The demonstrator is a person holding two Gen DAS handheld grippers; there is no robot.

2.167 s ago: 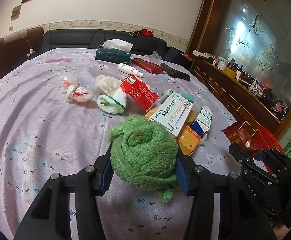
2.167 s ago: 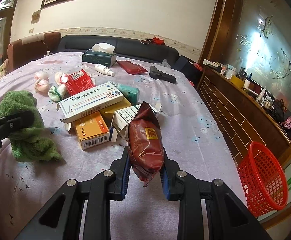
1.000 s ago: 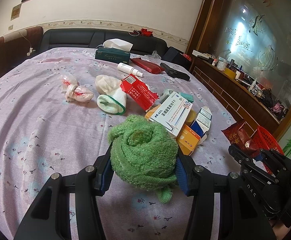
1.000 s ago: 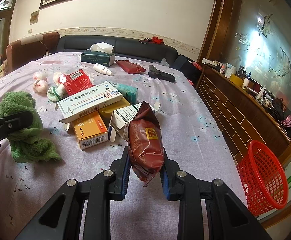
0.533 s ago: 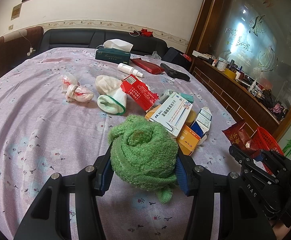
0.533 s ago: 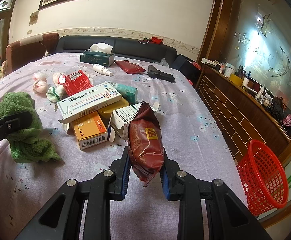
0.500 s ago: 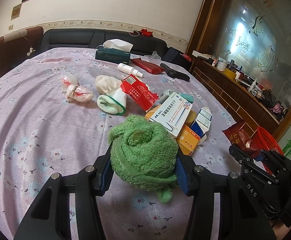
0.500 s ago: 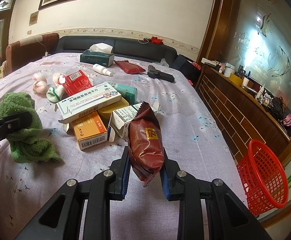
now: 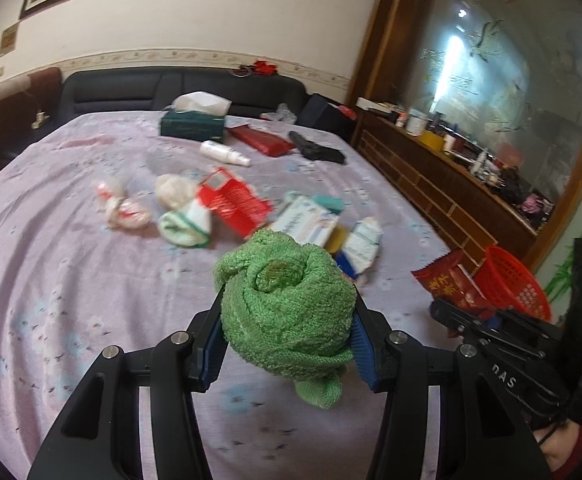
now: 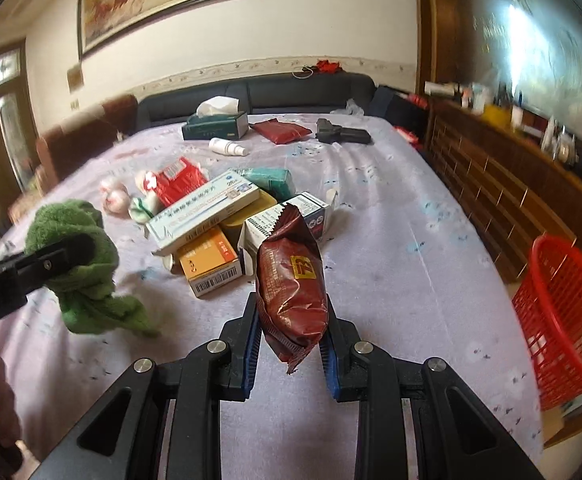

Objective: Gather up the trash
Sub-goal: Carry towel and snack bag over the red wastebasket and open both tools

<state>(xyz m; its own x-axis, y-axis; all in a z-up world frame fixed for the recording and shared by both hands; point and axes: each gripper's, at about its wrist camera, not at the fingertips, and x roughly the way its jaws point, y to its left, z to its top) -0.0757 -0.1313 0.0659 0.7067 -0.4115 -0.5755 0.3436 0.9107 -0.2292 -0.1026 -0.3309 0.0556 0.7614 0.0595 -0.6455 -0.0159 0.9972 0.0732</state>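
My left gripper [image 9: 287, 342] is shut on a rolled green cloth [image 9: 287, 304], held above the purple tablecloth [image 9: 51, 280]; the cloth also shows in the right wrist view [image 10: 79, 264]. My right gripper [image 10: 291, 344] is shut on a dark red snack packet [image 10: 293, 280], which shows at the right of the left wrist view [image 9: 449, 280]. A red mesh basket [image 10: 567, 312] stands on the floor past the table's right edge, also in the left wrist view [image 9: 515, 280]. A pile of medicine boxes [image 10: 211, 220] lies mid-table.
Crumpled tissues [image 9: 125, 208], a red flat packet [image 9: 231, 200], a white bottle [image 9: 223, 152], a green tissue box [image 9: 193, 124], a red pouch [image 9: 261, 140] and a black object [image 9: 319, 150] lie further back. A dark sofa [image 9: 179, 88] and a wooden sideboard [image 9: 451, 176] border the table.
Both grippers have lifted and swung toward the right with their loads; the basket now looms larger in the right wrist view. The views are motion-blurred.
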